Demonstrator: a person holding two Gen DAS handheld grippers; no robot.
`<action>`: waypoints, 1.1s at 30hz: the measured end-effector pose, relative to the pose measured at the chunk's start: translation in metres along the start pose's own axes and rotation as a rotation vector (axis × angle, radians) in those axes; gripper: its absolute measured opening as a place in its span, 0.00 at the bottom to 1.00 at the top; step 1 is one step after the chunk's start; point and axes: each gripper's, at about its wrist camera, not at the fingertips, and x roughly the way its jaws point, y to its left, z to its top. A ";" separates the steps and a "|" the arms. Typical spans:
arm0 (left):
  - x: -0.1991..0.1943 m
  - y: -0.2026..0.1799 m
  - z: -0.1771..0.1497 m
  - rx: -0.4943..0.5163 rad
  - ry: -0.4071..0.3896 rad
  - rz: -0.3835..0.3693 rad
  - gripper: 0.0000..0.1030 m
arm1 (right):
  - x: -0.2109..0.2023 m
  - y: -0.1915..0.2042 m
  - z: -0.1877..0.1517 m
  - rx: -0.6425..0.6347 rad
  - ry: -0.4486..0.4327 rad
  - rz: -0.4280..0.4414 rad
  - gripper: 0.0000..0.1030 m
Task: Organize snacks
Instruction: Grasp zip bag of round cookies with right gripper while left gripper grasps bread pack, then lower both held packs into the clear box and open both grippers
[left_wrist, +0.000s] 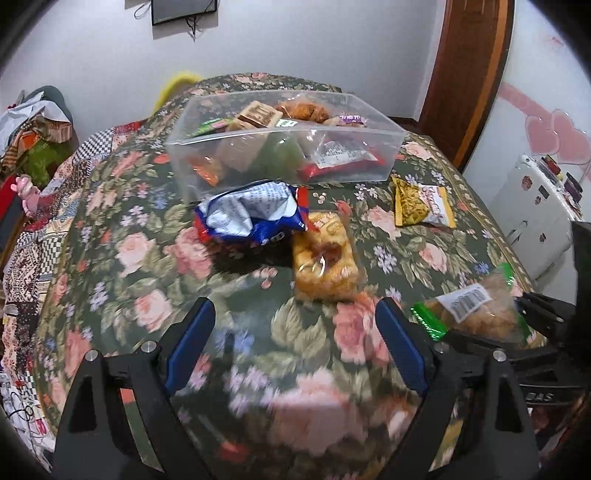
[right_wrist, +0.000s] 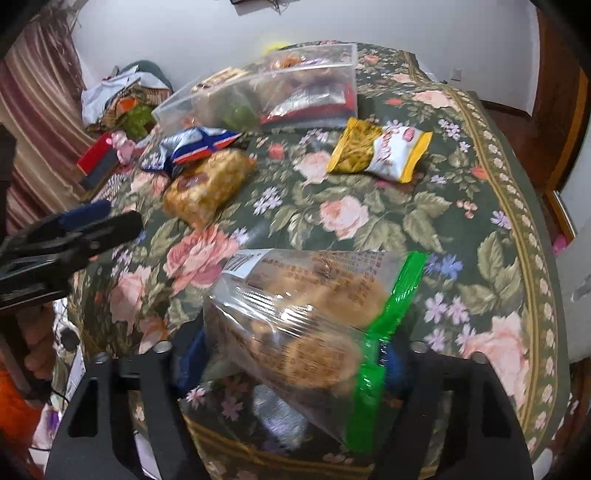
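The right gripper (right_wrist: 291, 354) is pinching a clear cookie bag (right_wrist: 306, 325) by one end, low over the counter (right_wrist: 461, 236), so the slick wrap could slide free on the way to the bin (left_wrist: 280, 147). The left gripper (left_wrist: 295, 339) hangs spread and empty near the pastry (left_wrist: 325, 258); the two could bump

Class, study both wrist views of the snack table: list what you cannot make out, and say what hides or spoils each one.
- Right gripper pads, right wrist view: the green-edged cookie bag covers them, so contact is unclear.
- Print on that bag: motion blur.
- Lower snacks in the clear bin, left wrist view: glare and the packets stacked on top.
- Near tablecloth, left wrist view: blurred.
- Blue packet label: crumpled, unreadable.
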 end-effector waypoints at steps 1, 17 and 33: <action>0.006 -0.001 0.003 -0.007 0.006 0.000 0.87 | -0.002 -0.004 0.001 0.011 -0.008 0.007 0.61; 0.065 -0.020 0.029 -0.040 0.053 -0.012 0.44 | -0.018 -0.028 0.019 0.055 -0.115 0.001 0.58; -0.032 -0.014 0.050 -0.031 -0.167 -0.031 0.43 | -0.045 -0.011 0.059 0.005 -0.224 0.021 0.58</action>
